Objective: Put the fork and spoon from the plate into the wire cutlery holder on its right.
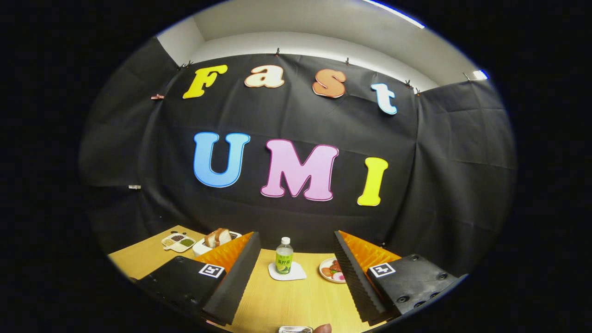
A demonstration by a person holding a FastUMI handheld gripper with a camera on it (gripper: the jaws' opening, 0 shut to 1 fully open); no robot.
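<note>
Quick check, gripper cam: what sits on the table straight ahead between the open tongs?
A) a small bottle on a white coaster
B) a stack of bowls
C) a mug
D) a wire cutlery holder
A: a small bottle with a white cap stands on a white coaster, beyond the gap of the open, empty tongs.

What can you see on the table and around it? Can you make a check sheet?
Surface: light wooden table, bare between the fingers.
Job's things: fork, spoon and wire holder nothing seen; a shiny metal edge sits at the near end, too cut off to tell what it is.
Clutter: green drink bottle upright on a white coaster beyond the fingers; small food plate beside it; bread in a white box; divided sauce dish.
Gripper: gripper open, fingers wide apart, holding nothing.
Cables: nothing seen.
Surroundings: black cloth wall, white ceiling, a fingertip at the near edge.
</note>
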